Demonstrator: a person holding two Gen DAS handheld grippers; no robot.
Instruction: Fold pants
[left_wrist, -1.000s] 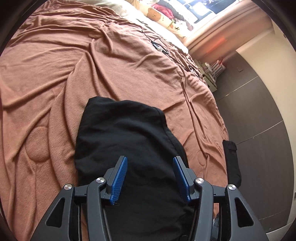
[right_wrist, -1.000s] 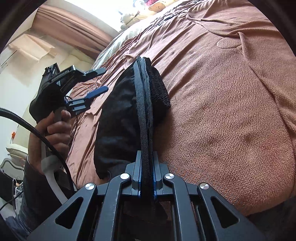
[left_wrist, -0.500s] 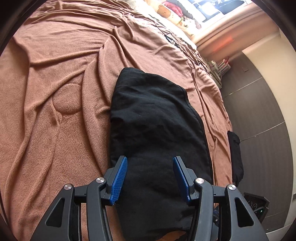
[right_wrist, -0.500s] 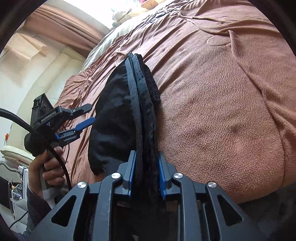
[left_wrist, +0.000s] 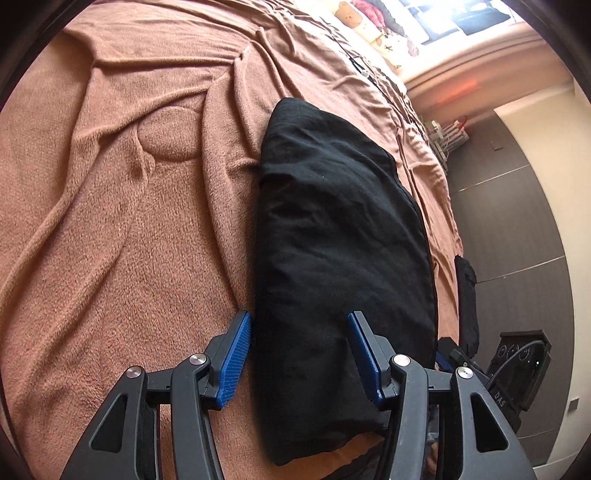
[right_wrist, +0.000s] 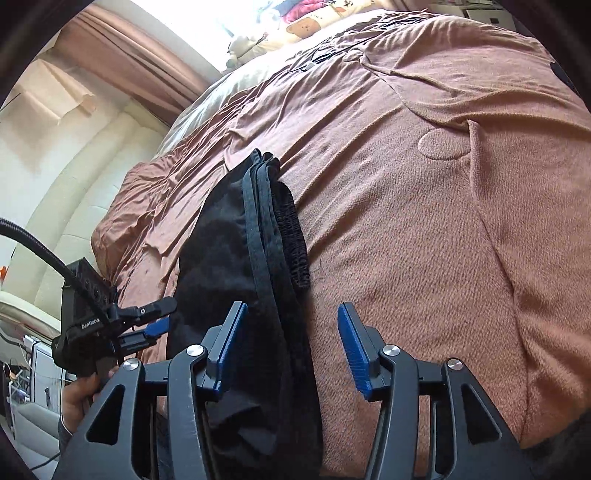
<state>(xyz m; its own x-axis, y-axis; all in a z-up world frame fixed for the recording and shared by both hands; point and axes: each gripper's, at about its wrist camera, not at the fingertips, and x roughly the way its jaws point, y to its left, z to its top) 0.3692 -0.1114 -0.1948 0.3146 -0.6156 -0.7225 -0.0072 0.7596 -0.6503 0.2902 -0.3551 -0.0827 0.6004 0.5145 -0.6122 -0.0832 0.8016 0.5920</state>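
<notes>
The black pants (left_wrist: 340, 251) lie folded in a compact stack on the brown blanket (left_wrist: 110, 221) near the bed's front edge. In the right wrist view the stack (right_wrist: 236, 266) shows its layered edges and elastic waistband. My left gripper (left_wrist: 299, 350) is open and empty, its blue pads just above the near end of the stack. My right gripper (right_wrist: 291, 343) is open and empty; the pants' edge lies between its fingers, touching neither. The left gripper also shows at the left of the right wrist view (right_wrist: 147, 325).
The bed edge drops off to a dark floor (left_wrist: 517, 229) on the right of the left wrist view. Pillows and soft toys (right_wrist: 295, 26) lie at the head of the bed. A white headboard wall (right_wrist: 55, 206) is on the left.
My right gripper has opened and let go of the pants' edge. The stack now lies flat on the blanket. My left gripper has shifted left over the stack's near end.
</notes>
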